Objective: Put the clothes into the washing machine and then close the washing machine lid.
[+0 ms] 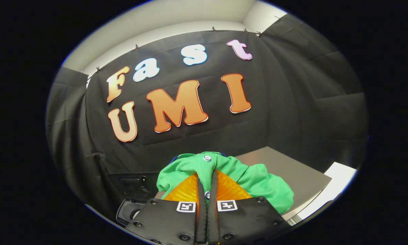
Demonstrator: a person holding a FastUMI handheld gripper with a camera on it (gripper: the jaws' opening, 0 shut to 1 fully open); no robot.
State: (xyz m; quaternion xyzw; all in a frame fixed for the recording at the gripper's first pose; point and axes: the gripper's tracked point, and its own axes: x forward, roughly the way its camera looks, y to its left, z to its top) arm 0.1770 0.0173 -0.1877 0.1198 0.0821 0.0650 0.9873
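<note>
A green garment point(255, 183) with small white buttons is bunched up around my gripper point(206, 177). Both fingers are pressed together on a fold of its button strip, and the cloth hangs over them on both sides. Part of a dark machine with a clear curved piece point(129, 207) shows low down, left of the fingers and below the cloth; I cannot tell whether its lid stands open.
A grey flat surface point(292, 170) lies beyond the garment to the right, with a white edge point(340, 173) past it. The black cloth wall of the booth stands close ahead and wraps round both sides.
</note>
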